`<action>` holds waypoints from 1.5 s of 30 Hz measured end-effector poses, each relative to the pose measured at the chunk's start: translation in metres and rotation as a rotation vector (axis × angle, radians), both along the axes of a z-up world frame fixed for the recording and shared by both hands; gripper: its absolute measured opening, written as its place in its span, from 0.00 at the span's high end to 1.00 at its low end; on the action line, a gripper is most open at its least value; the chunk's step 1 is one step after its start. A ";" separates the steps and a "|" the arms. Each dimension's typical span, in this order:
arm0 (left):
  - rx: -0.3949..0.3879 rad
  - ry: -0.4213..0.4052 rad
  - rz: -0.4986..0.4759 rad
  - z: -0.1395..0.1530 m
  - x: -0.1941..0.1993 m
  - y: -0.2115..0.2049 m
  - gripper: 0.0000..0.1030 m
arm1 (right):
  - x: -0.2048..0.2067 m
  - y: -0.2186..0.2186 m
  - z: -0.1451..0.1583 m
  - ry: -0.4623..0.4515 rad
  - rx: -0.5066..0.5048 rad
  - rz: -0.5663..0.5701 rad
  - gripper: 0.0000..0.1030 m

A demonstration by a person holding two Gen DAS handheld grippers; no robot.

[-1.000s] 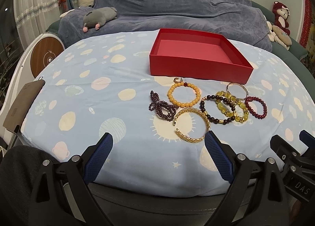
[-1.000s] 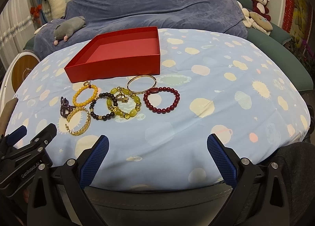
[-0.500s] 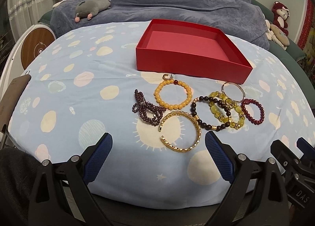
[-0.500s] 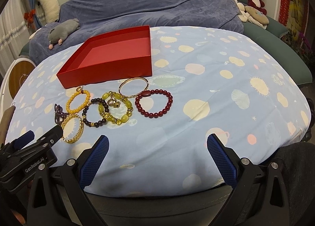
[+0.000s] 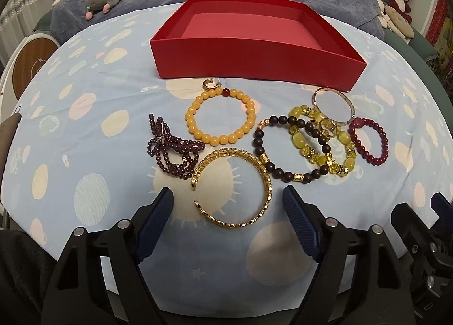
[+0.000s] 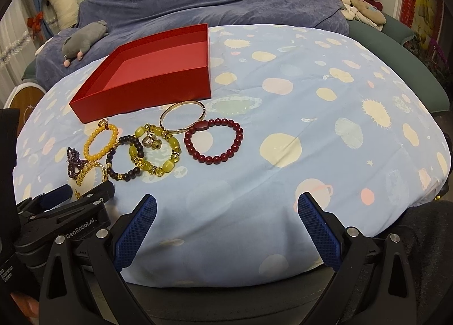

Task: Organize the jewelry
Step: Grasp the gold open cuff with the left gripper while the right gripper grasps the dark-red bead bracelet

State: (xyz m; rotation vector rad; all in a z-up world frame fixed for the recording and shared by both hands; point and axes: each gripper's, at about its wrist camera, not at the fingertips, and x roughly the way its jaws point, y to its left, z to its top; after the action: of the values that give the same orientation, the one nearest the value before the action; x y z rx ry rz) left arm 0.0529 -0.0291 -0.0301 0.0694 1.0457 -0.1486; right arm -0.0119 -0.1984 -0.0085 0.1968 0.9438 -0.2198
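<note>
We hold the left gripper point(image 5: 228, 206) low, jaws spread wide and empty, bracketing the gold cuff point(image 5: 235, 187) on the spotted sheet point(image 5: 85, 132); the right gripper point(image 6: 226, 217) hangs spread and empty too, well short of the dark red bracelet point(image 6: 213, 141); the red box point(image 5: 254, 39) sits bare beyond the pile; our worry is the tangle, since the brown bead bracelet point(image 5: 286, 149) touches the cuff and overlaps the yellow one point(image 5: 322, 141); a careless pinch could drag neighbours along, or the thin cuff could slip on soft bedding.
</note>
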 end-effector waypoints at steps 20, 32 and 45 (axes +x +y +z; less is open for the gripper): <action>-0.052 -0.057 0.078 0.011 -0.008 0.039 0.48 | 0.042 -0.017 0.000 0.020 0.012 -0.006 0.14; -0.053 -0.039 0.055 0.007 -0.005 0.036 0.48 | 0.076 -0.030 -0.022 0.087 0.025 -0.003 0.56; -0.066 -0.042 0.064 0.008 -0.005 0.038 0.48 | 0.072 -0.021 -0.018 0.095 0.034 0.043 0.93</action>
State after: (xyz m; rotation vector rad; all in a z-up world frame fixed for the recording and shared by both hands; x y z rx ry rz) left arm 0.0483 0.0088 -0.0219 -0.0212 0.9986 -0.1228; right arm 0.0596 -0.2197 -0.0270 0.1989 1.0459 -0.1745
